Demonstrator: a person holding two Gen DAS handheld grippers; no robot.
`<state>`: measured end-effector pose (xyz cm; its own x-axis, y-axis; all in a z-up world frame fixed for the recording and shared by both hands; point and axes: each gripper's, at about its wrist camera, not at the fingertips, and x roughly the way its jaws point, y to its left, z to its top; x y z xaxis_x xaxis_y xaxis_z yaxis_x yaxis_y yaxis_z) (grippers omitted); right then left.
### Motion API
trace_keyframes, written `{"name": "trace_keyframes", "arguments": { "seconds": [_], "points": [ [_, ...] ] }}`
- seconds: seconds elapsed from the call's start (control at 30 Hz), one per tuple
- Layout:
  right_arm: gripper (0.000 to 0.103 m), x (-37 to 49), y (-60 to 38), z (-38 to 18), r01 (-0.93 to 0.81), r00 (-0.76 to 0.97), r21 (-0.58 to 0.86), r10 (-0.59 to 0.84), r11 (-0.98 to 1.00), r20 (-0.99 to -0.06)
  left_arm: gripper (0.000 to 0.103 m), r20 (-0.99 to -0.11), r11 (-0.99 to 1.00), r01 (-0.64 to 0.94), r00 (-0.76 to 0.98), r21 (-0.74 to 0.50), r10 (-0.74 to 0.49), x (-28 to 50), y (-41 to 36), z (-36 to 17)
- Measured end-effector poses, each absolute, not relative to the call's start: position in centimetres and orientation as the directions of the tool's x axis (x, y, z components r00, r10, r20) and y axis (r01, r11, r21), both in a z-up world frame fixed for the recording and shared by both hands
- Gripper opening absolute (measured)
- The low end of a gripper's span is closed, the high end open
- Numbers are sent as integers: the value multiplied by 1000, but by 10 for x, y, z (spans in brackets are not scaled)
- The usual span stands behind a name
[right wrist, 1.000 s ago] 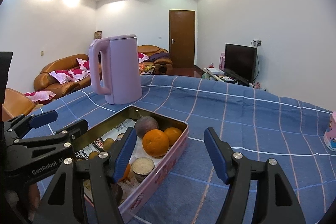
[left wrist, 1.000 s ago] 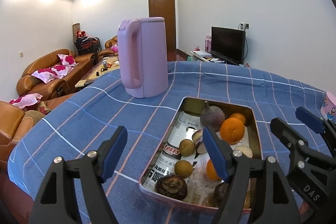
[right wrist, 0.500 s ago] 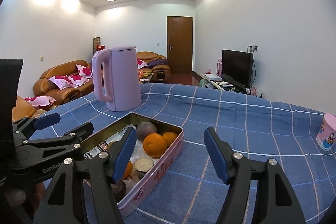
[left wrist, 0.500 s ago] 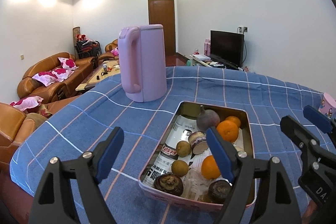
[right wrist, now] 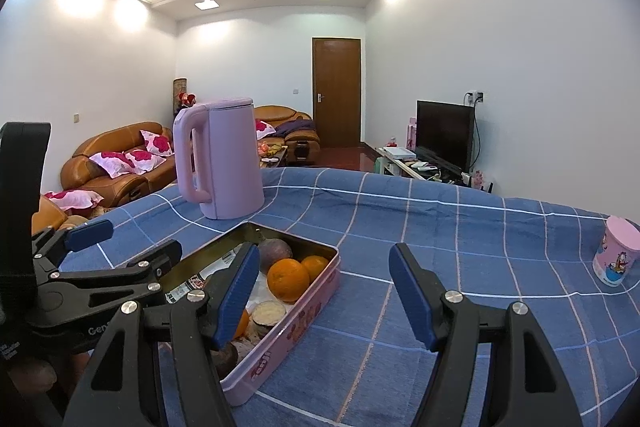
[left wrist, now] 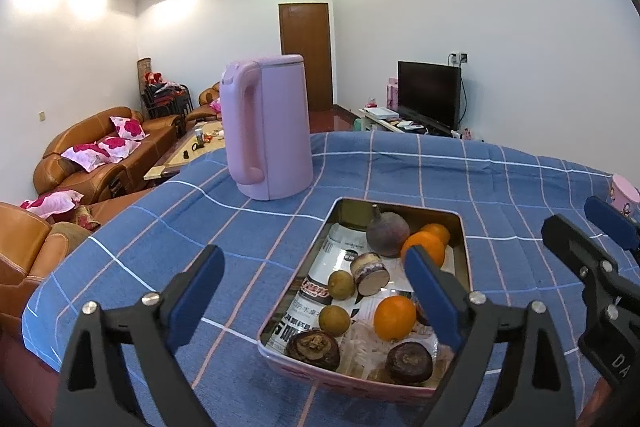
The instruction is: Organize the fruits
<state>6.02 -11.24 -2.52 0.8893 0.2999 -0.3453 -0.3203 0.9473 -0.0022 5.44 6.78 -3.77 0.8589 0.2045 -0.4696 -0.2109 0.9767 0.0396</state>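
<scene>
A pink metal tin (left wrist: 276,315) (right wrist: 316,291) lined with newspaper sits on the blue checked tablecloth. It holds oranges (left wrist: 394,313) (right wrist: 288,279), a purple round fruit (left wrist: 387,233), small brown-green fruits (left wrist: 341,284), dark mangosteens (left wrist: 314,349) and a cut piece (left wrist: 370,273). My left gripper (left wrist: 316,299) is open and empty, above the tin's near left edge. My right gripper (right wrist: 324,291) is open and empty, above the tin's right side. Each gripper shows at the edge of the other's view.
A tall pink kettle (left wrist: 266,131) (right wrist: 220,159) stands behind the tin. A pink printed cup (right wrist: 614,255) stands at the far right of the table. Sofas, a coffee table, a TV and a door lie beyond the table edge.
Both grippers have pulled back and risen; the tin and kettle look smaller and more of the table shows. Both stay open.
</scene>
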Motion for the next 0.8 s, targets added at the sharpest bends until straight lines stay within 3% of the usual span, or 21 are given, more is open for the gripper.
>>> {"name": "trace_keyframes", "arguments": {
  "seconds": [0.2, 0.8],
  "points": [
    [69, 56, -118, -21, -312, 898, -3, 294, 950, -329, 101, -455, 979, -200, 869, 41, 196, 50, 64, -33],
    [69, 51, -135, -13, -275, 917, 15, 267, 961, -297, 103, -416, 981, -194, 890, 24, 187, 40, 58, -20]
  ]
}}
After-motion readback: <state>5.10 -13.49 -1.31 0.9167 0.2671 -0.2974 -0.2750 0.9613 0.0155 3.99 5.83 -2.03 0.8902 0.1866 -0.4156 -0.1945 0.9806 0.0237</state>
